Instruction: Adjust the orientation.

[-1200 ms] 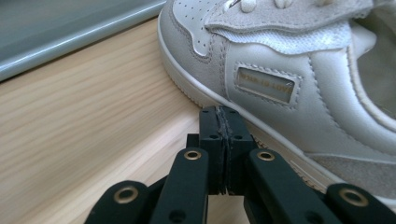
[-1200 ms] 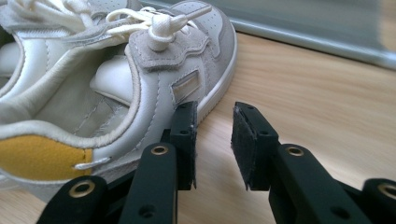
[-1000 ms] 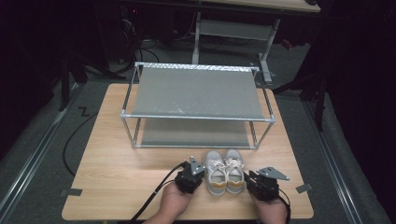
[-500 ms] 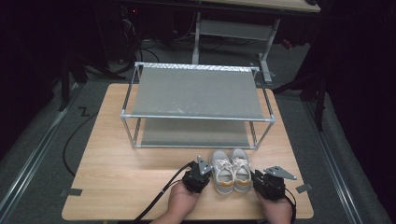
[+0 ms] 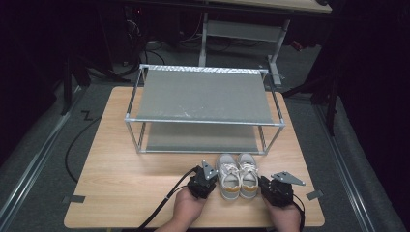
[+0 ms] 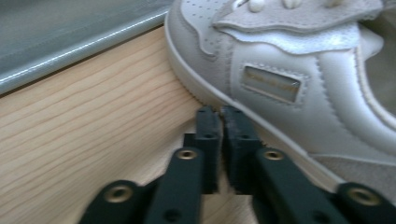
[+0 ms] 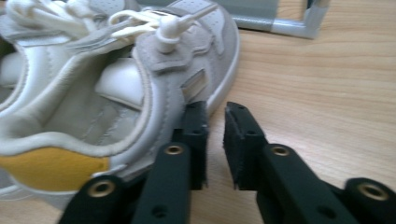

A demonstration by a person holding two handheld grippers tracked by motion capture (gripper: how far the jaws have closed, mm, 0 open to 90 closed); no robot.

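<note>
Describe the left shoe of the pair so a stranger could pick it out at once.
Start at the wooden table and its two-tier metal rack. In front of the rack, near the table's front edge, stand two pale sneakers side by side. The left shoe is the one beside the left gripper.

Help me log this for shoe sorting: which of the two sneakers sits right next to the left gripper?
The left sneaker of the pair: the left gripper is by its outer side, while the right sneaker lies beside the right gripper.

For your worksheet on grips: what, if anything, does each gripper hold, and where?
Nothing. The left gripper and right gripper flank the shoes, jaws empty.
</note>
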